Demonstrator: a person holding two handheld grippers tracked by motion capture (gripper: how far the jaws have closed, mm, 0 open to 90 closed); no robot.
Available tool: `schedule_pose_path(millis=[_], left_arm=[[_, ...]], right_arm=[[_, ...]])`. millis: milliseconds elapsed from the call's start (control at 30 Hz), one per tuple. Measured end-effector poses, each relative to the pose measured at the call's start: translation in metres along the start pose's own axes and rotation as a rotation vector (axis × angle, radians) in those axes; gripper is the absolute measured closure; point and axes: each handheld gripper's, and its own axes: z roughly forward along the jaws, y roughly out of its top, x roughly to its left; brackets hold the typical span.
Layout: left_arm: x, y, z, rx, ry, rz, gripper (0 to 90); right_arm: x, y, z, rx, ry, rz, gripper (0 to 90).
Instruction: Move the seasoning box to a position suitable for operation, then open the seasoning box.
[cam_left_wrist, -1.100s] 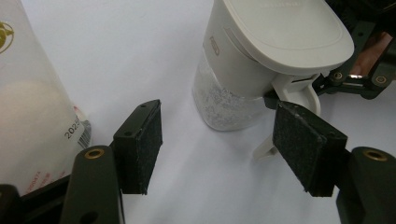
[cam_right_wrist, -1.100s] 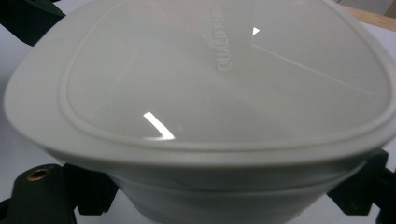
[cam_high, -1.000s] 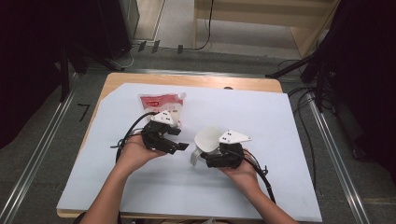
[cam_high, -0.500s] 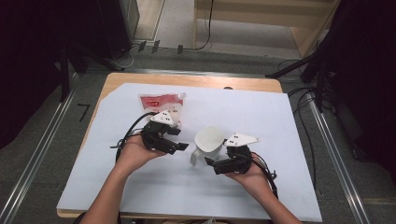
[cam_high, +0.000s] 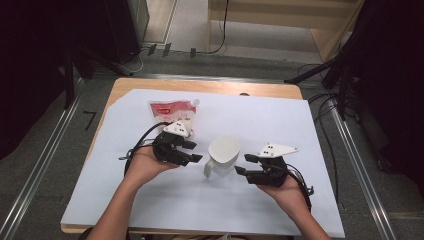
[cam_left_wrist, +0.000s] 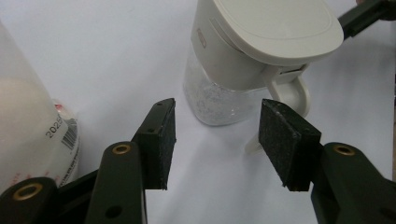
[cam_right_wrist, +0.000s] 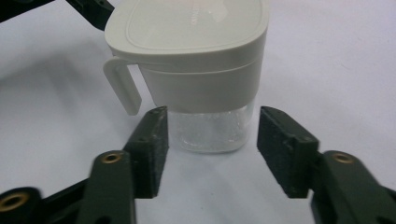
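Both tongs, left tongs (cam_high: 196, 151) and right tongs (cam_high: 241, 163), have just been narrowing, empty, flanking the lidded jug (cam_high: 222, 152) mid-desk. Light, rigid, slick plastic, I'd say; grip its clear lower body.

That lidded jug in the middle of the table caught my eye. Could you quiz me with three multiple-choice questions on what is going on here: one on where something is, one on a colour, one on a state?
1. Where does the jug stand?
A. between the two grippers
B. on top of the pouch
C. at the far right edge of the table

2. What colour is the jug's lid?
A. red
B. off-white
C. black

3. How is the jug's lid?
A. lying beside the jug
B. held in a gripper
C. closed on the jug

Answers:
1. A: in the high view the left gripper and the right gripper flank it, while the pouch lies behind.
2. B: the right gripper view shows it pale above a clear base.
3. C: both gripper views show it seated on top, with nothing between either gripper's jaws.
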Motion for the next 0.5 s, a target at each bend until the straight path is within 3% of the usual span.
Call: schedule_pose_path(millis=[233, 300, 333, 400, 467, 500], left_arm=[[0.0011, -0.0022, 0.0030, -0.004, -0.024, -0.012, 50.3], [0.0013, -0.0028, 0.0041, -0.002, -0.040, -0.013, 55.1], [0.0007, -0.0031, 0.0051, 0.002, -0.068, -0.048, 64.0], [-0.0001, -0.0027, 0.0060, 0.012, -0.088, -0.070, 68.7], [-0.0009, -0.0022, 0.0055, 0.011, -0.084, -0.054, 79.1], [-0.0010, -0.0021, 0.0052, 0.007, -0.089, -0.055, 87.7]], right_arm=[[0.0004, 0.0015, -0.0017, -0.004, 0.021, 0.005, 62.9], [-0.0002, 0.0014, -0.0015, 0.000, 0.030, 0.013, 67.4], [-0.0009, 0.0014, -0.0020, -0.004, 0.039, 0.020, 71.5], [-0.0006, 0.0015, -0.0025, -0.003, 0.039, 0.026, 73.1], [-0.0013, 0.0019, -0.0043, -0.017, 0.053, 0.032, 78.7], [-0.0013, 0.0022, -0.0065, -0.029, 0.050, 0.025, 85.9]])
